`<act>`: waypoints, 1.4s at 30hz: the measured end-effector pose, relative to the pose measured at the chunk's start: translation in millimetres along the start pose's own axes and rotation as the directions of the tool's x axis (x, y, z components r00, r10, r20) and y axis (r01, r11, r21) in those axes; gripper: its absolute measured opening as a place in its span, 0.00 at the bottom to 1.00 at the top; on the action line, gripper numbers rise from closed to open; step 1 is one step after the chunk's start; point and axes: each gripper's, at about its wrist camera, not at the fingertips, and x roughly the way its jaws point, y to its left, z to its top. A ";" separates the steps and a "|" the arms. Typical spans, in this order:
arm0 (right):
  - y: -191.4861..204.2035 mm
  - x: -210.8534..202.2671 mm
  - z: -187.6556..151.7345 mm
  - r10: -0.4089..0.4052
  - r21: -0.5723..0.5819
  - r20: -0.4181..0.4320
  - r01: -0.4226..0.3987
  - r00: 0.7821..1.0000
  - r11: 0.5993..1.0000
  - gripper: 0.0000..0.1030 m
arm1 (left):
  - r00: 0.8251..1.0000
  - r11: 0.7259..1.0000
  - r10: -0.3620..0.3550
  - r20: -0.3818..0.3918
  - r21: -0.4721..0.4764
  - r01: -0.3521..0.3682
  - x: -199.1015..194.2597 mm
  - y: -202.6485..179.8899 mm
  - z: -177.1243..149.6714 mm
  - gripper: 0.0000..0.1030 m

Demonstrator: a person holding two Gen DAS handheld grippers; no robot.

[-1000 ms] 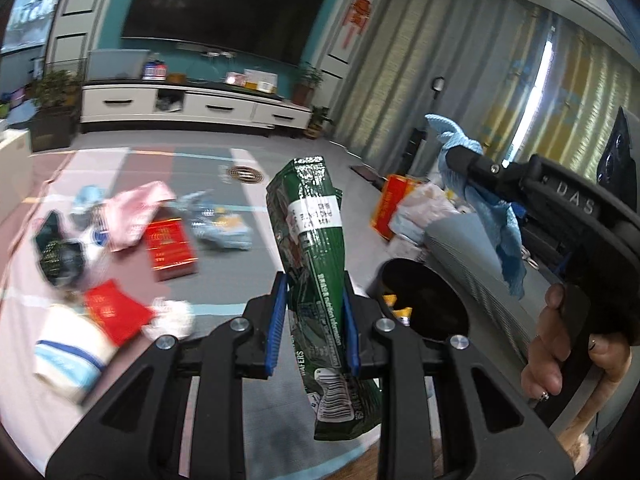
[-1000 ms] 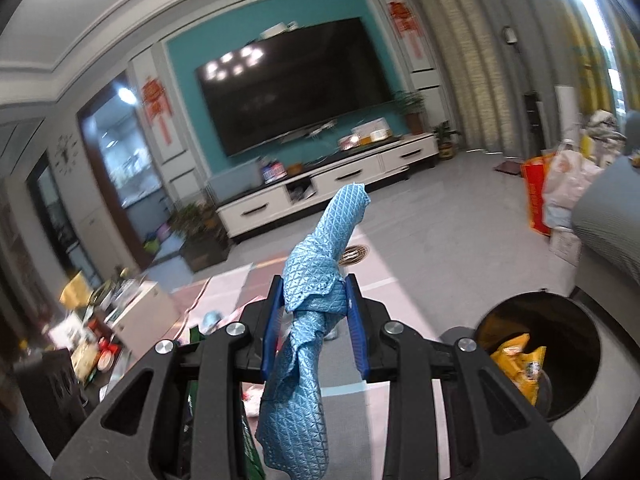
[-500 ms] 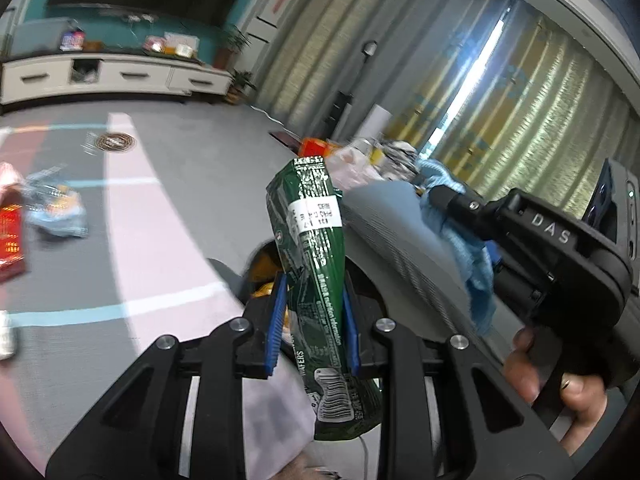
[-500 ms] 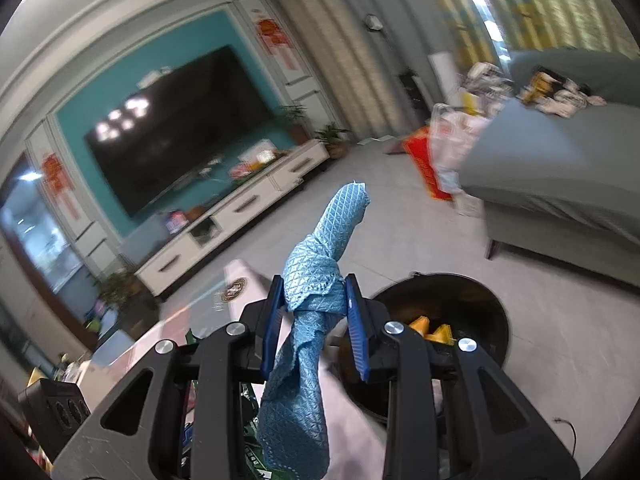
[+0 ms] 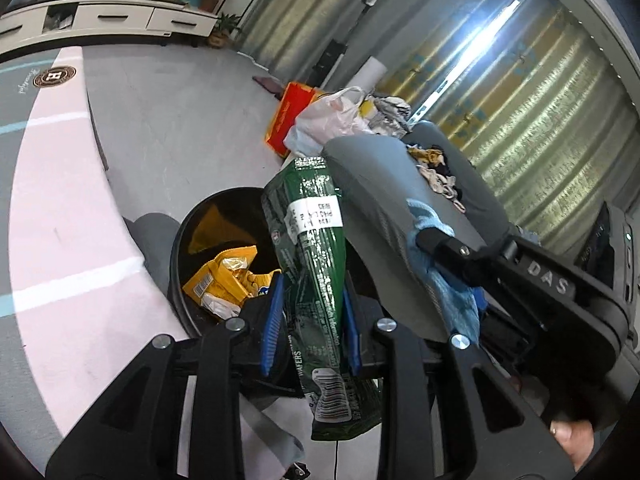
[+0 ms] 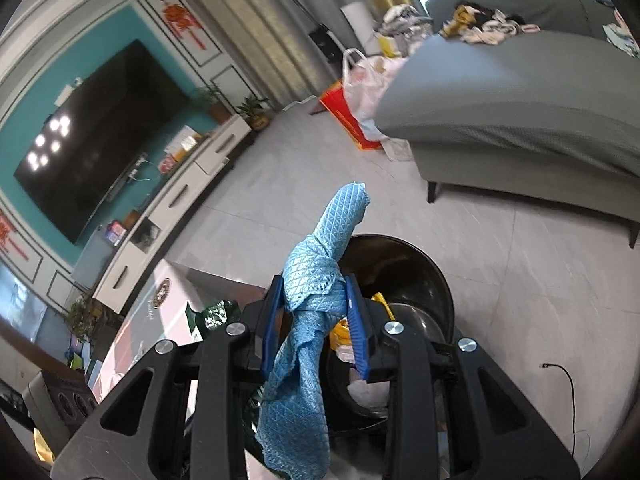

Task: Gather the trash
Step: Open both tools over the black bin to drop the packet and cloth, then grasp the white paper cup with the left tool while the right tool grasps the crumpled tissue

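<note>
Upper left of your right wrist view: dark television (image 6: 92, 136) on teal wall, white cabinet (image 6: 176, 208) beneath. Grey sofa (image 6: 520, 108) fills upper right, clothes heaped on it. Red bag (image 6: 348, 120) beside sofa's end, centre top.

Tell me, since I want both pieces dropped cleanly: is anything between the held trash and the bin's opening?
Nothing visible blocks it. The green wafer packet in the left gripper and the blue cloth in the right gripper are both by the open black bin, which has no lid and holds yellow wrappers.
</note>
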 end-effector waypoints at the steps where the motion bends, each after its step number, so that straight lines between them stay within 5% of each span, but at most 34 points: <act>1: -2.0 0.6 0.3 -0.003 0.006 -0.002 0.003 1.000 1.000 0.30 | 1.000 1.000 0.008 -0.006 0.005 -0.008 2.4 -0.7 0.6 0.27; 5: -5.2 -0.7 2.3 0.001 0.019 -0.007 -0.001 1.000 1.000 0.32 | 1.000 1.000 0.004 -0.003 -0.012 -0.004 2.5 -0.1 -0.7 0.41; 9: -3.0 -4.2 5.2 0.021 0.015 0.006 -0.021 1.000 1.000 0.54 | 1.000 1.000 0.021 0.023 0.008 -0.021 -4.6 -5.2 1.8 0.74; 12: 1.1 -10.8 6.4 0.033 0.015 0.026 -0.034 0.999 0.999 0.66 | 0.997 0.998 0.049 0.064 0.046 -0.052 -22.3 -7.7 2.4 0.89; 17: 20.3 -23.2 4.5 0.069 -0.026 0.051 -0.068 0.996 0.997 0.79 | 0.981 0.990 0.125 0.150 0.050 -0.134 -69.2 0.8 4.0 0.97; 21: 47.7 -30.7 -0.1 0.111 -0.084 0.058 -0.106 0.992 0.991 0.87 | 0.947 0.964 0.253 0.197 0.028 -0.263 -115.8 16.4 4.3 0.97; 27: 103.7 -43.7 -20.1 0.213 -0.234 0.030 -0.201 0.977 0.951 0.95 | 0.847 0.887 0.453 0.280 -0.041 -0.460 -205.9 51.9 -4.5 0.97; 28: 116.2 -46.0 -25.6 0.235 -0.266 0.020 -0.221 0.972 0.938 0.95 | 0.821 0.866 0.495 0.286 -0.079 -0.494 -226.8 63.4 -8.0 0.97; 36: 196.9 -55.5 -78.2 0.356 -0.476 -0.120 -0.368 0.927 0.798 0.97 | 0.704 0.755 0.656 0.272 -0.258 -0.603 -349.0 132.4 -44.9 0.97; 39: 228.5 -49.5 -107.5 0.388 -0.534 -0.217 -0.442 0.896 0.721 0.97 | 0.698 0.734 0.674 0.242 -0.320 -0.599 -374.4 160.7 -68.5 0.97; 42: 258.1 -30.8 -141.0 0.376 -0.556 -0.339 -0.506 0.862 0.659 0.97 | 0.733 0.737 0.655 0.183 -0.368 -0.567 -374.6 193.5 -91.9 0.97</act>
